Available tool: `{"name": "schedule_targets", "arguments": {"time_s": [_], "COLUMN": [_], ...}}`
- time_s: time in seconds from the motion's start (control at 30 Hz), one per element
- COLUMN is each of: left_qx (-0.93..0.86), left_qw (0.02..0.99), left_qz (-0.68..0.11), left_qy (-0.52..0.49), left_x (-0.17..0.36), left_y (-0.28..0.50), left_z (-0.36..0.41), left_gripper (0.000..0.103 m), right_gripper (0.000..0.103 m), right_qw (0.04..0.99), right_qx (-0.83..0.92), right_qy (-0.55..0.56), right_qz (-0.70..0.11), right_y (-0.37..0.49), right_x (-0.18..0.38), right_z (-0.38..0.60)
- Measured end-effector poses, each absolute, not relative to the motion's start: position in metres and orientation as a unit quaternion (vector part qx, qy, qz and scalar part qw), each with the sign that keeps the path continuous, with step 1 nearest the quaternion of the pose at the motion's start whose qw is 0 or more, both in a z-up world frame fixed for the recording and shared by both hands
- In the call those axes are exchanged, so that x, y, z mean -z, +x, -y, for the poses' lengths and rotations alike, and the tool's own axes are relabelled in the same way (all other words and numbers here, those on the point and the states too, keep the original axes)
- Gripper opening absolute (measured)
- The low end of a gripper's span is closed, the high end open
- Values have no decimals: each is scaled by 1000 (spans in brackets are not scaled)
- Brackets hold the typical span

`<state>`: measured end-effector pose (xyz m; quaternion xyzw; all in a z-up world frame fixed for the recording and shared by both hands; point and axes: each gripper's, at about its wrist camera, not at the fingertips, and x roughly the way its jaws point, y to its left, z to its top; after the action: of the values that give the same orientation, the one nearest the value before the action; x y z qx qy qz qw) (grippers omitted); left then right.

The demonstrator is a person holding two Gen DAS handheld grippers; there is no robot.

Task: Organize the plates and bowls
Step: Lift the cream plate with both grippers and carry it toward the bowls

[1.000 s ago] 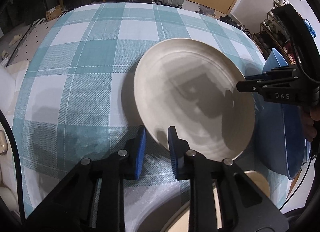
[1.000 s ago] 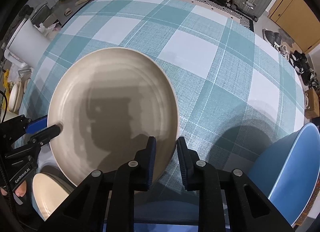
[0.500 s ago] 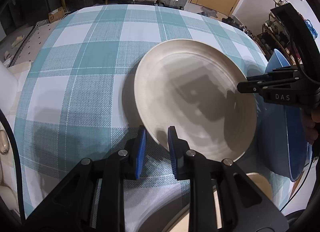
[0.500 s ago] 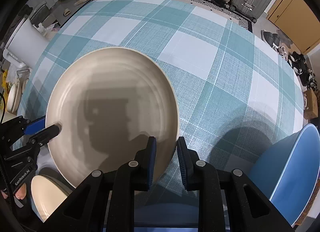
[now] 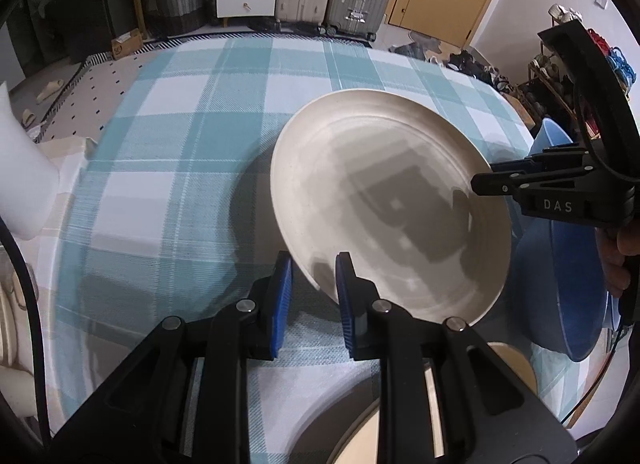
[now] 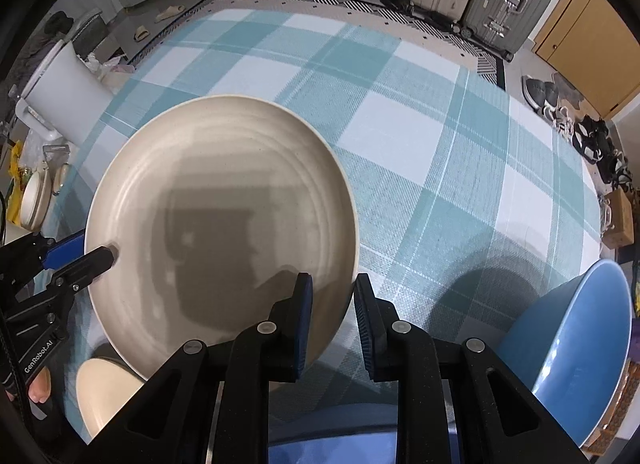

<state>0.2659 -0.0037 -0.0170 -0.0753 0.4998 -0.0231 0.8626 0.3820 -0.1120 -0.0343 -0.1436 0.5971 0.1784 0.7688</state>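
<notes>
Above the checked counter (image 5: 192, 168) I had the plate (image 5: 384, 208) held between both tongs, one on each side of its rim. My left tongs (image 5: 312, 288) straddled the near-left edge, pads either side of the rim; whether they truly pinched it or sat a little slack I could not tell. My right tongs (image 6: 330, 304) took the opposite edge the same way, one pad over the inner face and one outside the rim. I judged the two-sided grip was there to keep a wide, shallow dish from tipping. The plate faced up and looked tilted, its left edge higher in the left view, with a shadow on the cloth beneath it suggesting it hung clear of the counter. Being round, it had no long axis; the line between my two grips ran roughly left to right. A blue bowl (image 6: 576, 348) sat to my right, and a small cream dish (image 6: 104, 396) lay near the left tongs.
</notes>
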Motion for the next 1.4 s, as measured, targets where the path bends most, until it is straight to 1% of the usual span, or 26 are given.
{"name": "schedule_targets", "arguments": {"time_s": [0.43, 0.83, 1.1, 1.4], "left_qx": [9, 10, 13, 18], "left_qw": [885, 898, 904, 908], "left_qz": [-459, -433, -420, -414], "left_qy": [-81, -76, -72, -58], "left_x": [-33, -73, -93, -103], "left_y": [231, 183, 146, 100], "left_z": [-18, -17, -12, 2], "left_gripper": [19, 19, 19, 19], "right_gripper": [22, 22, 22, 22], "right_qw": [788, 809, 822, 838], "right_qx": [-188, -195, -196, -194], "right_qy": [-153, -153, -153, -141], "right_qz": [-565, -532, -512, -490], "right_y": [356, 311, 272, 227], "right_x": [-8, -51, -73, -85], "right_z": [87, 84, 86, 93]}}
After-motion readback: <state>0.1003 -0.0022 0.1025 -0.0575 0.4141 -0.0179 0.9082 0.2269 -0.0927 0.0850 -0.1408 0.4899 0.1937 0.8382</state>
